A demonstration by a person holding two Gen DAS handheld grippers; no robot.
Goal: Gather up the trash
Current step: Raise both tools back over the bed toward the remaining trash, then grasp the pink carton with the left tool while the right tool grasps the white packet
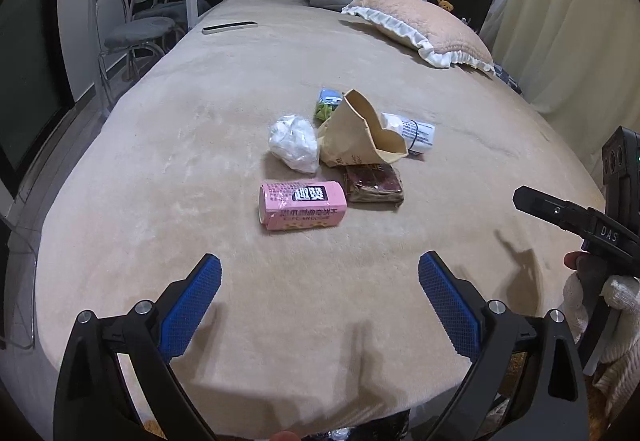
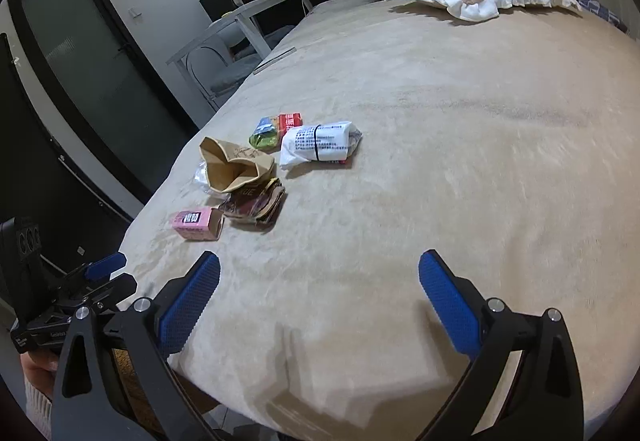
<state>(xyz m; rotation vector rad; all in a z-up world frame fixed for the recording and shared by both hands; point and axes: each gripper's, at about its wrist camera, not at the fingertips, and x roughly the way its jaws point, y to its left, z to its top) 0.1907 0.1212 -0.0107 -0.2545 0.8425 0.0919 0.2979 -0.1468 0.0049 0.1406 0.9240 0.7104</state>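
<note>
Both wide open and empty: left tongs (image 1: 320,265), right tongs (image 2: 319,263), at bottom of frame over bare bed (image 1: 200,113). Ahead at frame centre, well apart: pink carton (image 1: 302,204), light, stiff, best pinched across narrow sides. Beyond, touching: flattened brown wrapper (image 1: 374,185), white crumpled bag (image 1: 294,143), soft; open paper bag (image 1: 360,133), probably crushable.

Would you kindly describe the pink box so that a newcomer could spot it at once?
On the beige bed, well short of the frilled pillow, lies a small cluster of trash. The pink box lies on its side at the cluster's near edge, beside a dark folded wrapper. It alone is pink, with a black label.
</note>
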